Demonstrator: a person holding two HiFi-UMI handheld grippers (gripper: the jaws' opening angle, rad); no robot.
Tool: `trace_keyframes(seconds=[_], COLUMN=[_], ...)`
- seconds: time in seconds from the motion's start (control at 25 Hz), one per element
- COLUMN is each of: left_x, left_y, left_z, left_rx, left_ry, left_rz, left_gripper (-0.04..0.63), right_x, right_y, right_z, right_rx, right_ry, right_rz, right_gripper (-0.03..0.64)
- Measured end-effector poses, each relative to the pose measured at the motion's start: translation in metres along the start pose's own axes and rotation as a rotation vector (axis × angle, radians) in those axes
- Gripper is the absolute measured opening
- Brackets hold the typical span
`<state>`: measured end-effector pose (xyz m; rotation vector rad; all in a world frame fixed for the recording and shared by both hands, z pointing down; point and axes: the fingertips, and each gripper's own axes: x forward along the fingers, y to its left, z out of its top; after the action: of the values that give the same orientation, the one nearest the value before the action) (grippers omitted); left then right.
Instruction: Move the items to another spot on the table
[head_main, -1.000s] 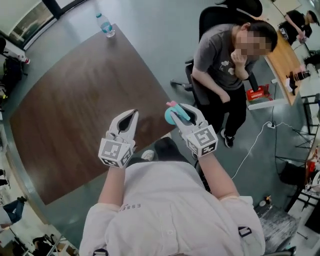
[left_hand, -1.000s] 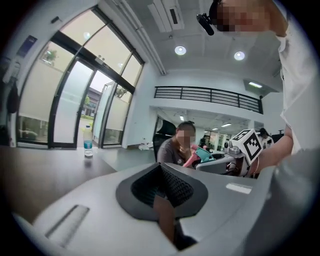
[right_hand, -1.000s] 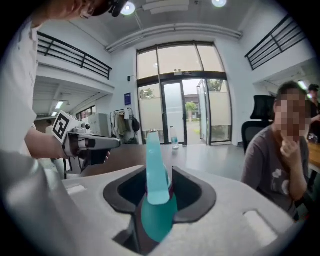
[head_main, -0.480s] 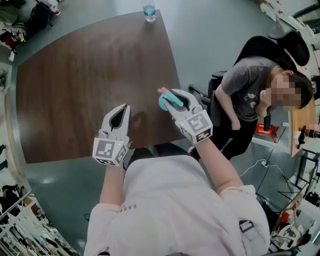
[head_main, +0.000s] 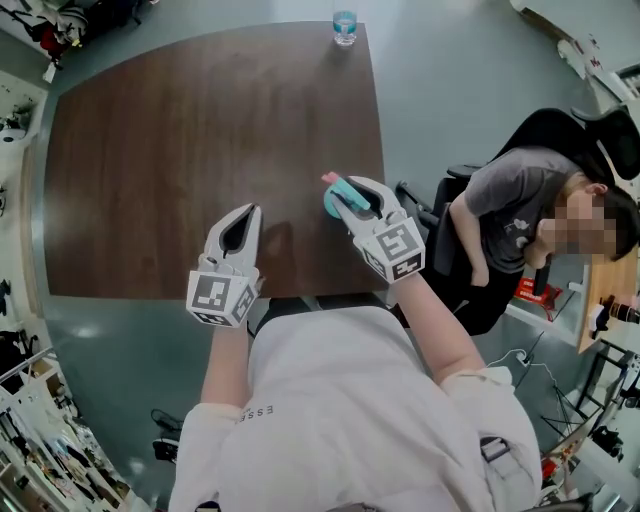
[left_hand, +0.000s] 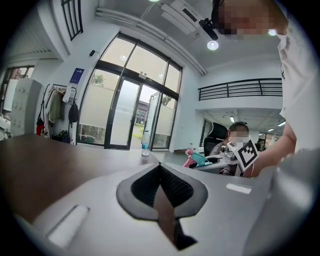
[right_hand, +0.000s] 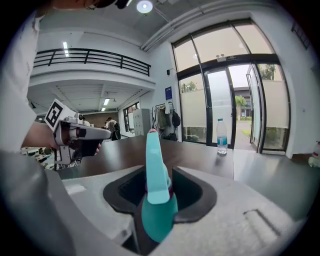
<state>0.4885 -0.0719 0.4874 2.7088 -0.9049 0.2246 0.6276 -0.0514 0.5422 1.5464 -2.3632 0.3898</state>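
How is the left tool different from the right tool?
The left tool is shut and empty; the right tool grips a teal item. The right tool is nearer the table's right edge than the left tool. Both are white and held above the table.

A clear water bottle (head_main: 344, 27) with a blue label stands upright at the far edge of the dark wooden table (head_main: 180, 150), close to a corner and well apart from everything else. Off the table's right side a person in a grey T-shirt (head_main: 520, 215) sits on a black office chair (head_main: 570, 130), with a red box (head_main: 532, 293) and a white cable (head_main: 520, 352) on the grey floor near their feet. Behind the table are tall glass doors (left_hand: 125, 112), a coat rack hung with clothes (left_hand: 60, 112) to one side of them, and a dark balcony railing (right_hand: 90, 56) along an upper level.
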Motion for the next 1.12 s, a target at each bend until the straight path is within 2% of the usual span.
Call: trace_keyframes(seconds=[0.44,0.48,0.6,0.76,0.88,0.96,1.12], left_x=[-0.011,-0.014,-0.023,-0.038,-0.052,-0.061,-0.081], left_y=[0.0,-0.001,0.001,0.009,0.018,0.021,0.021], left_z=[-0.005,-0.005,-0.004,-0.003,0.0,0.003,0.009], left_rx=[0.021,0.024,0.03,0.017,0.008,0.021,0.09], left_ry=[0.029,0.033,0.038,0.037,0.025,0.021,0.038], left_rz=[-0.044,-0.051,-0.061,-0.073,-0.098,-0.131,-0.212], left_gripper=[0.017,0.017,0.017,0.017,0.017,0.017,0.017], right_x=[-0.009,-0.01,-0.016,-0.038,-0.061,-0.077,-0.107], right_y=[-0.006,-0.007,-0.008,-0.002,0.004,0.009,0.034], right_z=[-0.013,-0.012,-0.005,0.008,0.017,0.019,0.012], right_rx=[0.041,0.036,0.053,0.099,0.133,0.138,0.143], right_ry=[-0.055,-0.062,-0.098,-0.133,-0.177,-0.207,-0.228], right_rz=[-0.136,-0.155,-0.199,-0.273,-0.385,-0.469,-0.577], right_gripper=[0.137,0.146,0.244,0.252,0.25,0.242,0.104])
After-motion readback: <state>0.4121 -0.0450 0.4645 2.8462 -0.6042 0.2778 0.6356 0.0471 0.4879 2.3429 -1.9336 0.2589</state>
